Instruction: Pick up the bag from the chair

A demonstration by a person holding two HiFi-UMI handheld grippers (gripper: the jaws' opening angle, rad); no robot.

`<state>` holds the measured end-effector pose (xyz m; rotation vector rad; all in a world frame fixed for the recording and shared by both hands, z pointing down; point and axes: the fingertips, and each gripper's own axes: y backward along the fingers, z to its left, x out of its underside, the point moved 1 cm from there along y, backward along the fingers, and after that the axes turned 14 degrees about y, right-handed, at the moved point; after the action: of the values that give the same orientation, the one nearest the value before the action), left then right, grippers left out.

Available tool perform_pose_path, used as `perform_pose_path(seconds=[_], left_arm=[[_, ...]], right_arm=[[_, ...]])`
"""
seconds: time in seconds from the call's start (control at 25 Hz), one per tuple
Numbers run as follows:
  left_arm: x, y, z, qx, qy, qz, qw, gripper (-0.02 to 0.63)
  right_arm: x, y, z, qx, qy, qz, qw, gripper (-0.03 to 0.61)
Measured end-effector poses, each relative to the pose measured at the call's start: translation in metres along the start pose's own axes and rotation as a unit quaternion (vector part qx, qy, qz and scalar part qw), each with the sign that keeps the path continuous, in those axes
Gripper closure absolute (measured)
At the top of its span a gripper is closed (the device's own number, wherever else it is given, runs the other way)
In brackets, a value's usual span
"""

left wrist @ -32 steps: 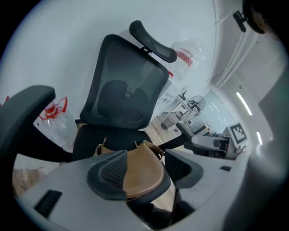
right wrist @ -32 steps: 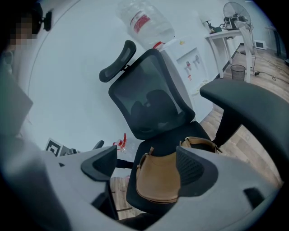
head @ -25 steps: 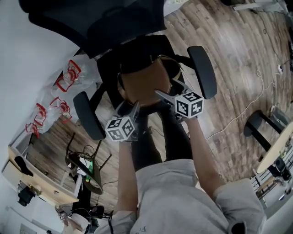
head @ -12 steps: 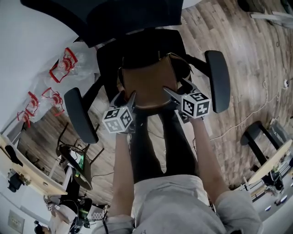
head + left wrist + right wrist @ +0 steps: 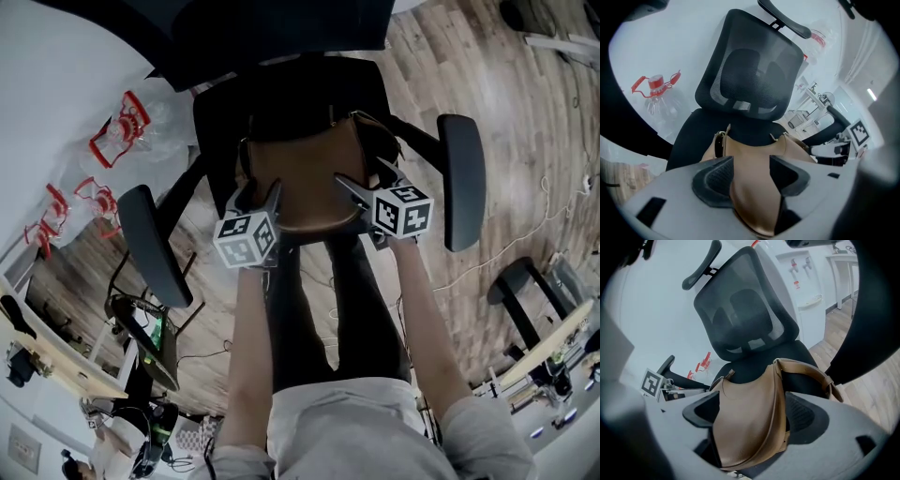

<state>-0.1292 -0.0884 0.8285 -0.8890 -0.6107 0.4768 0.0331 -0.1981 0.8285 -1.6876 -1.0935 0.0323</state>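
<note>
A tan leather bag (image 5: 302, 176) lies on the seat of a black office chair (image 5: 220, 127), its strap (image 5: 812, 374) looping off to the right. My left gripper (image 5: 260, 195) hangs over the bag's near left edge. Its jaws have just been closing a little, and they still stand apart with the bag (image 5: 754, 190) showing between them, pads clear of it. My right gripper (image 5: 362, 178) is over the near right edge. Its jaws have just been opening, and the bag (image 5: 745, 423) lies between them untouched.
The chair's armrests (image 5: 150, 248) (image 5: 464, 183) flank both grippers and its mesh backrest (image 5: 750, 75) rises behind the bag. Clear water jugs with red handles (image 5: 117, 141) stand left of the chair. A white cable (image 5: 492, 248) and another chair's base (image 5: 525, 272) are on the wood floor at right.
Both grippers have come down and forward, closer to the bag's near edge. The bag and the chair have not moved.
</note>
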Motion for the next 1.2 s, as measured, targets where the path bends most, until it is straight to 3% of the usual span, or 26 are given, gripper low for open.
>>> perform_pose_path(seconds=[0.44, 0.92, 1.08, 1.2], left_arm=[[-0.015, -0.023, 0.023, -0.031, 0.027, -0.034, 0.9986, 0.387], [-0.011, -0.026, 0.023, -0.078, 0.013, -0.042, 0.996, 0.331], [-0.005, -0.032, 0.026, -0.051, 0.046, -0.024, 0.9974, 0.327], [-0.004, -0.036, 0.027, -0.041, 0.038, -0.009, 0.9984, 0.327]], right_arm=[[0.01, -0.024, -0.004, -0.003, -0.008, 0.014, 1.0, 0.135], [0.015, -0.032, -0.009, -0.003, -0.014, 0.021, 1.0, 0.13], [0.016, -0.03, -0.013, -0.005, -0.018, 0.019, 1.0, 0.13], [0.017, -0.031, -0.014, -0.008, -0.021, 0.02, 1.0, 0.131]])
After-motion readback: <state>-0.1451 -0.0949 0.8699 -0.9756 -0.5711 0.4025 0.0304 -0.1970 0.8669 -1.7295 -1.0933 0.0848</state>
